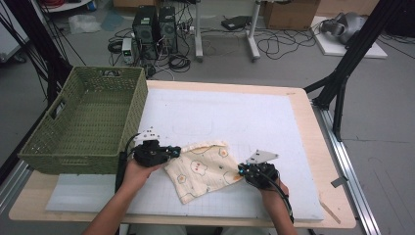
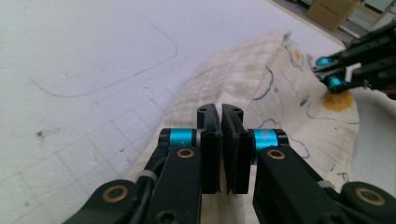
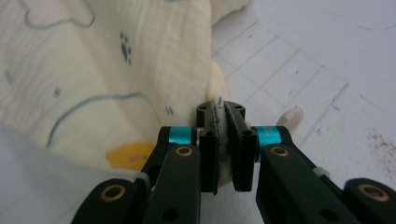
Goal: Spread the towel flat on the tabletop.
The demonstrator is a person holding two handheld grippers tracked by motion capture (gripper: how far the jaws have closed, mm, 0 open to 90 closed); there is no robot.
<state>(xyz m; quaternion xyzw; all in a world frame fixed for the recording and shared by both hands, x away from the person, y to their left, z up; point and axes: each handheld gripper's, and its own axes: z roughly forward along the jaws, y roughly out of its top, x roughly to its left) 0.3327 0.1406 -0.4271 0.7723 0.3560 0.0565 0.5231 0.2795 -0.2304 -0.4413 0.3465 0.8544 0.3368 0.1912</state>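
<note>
A cream cloth (image 1: 205,169) printed with small animals and yellow spots lies crumpled on the white mat (image 1: 220,112) near the table's front. My left gripper (image 1: 173,152) is at the cloth's left edge. In the left gripper view its jaws (image 2: 220,112) are shut, with the cloth (image 2: 280,93) bunched up under and around them. My right gripper (image 1: 242,170) is at the cloth's right edge. In the right gripper view its pads (image 3: 220,108) pinch a fold of the cloth (image 3: 116,60). The right gripper (image 2: 336,77) also shows across the cloth in the left gripper view.
A green woven basket (image 1: 73,152) stands at the table's left side, just behind my left hand. The wooden table edge (image 1: 323,147) frames the mat. Beyond the table, computer towers (image 1: 154,29), cables and a cardboard box (image 1: 288,12) stand on the floor.
</note>
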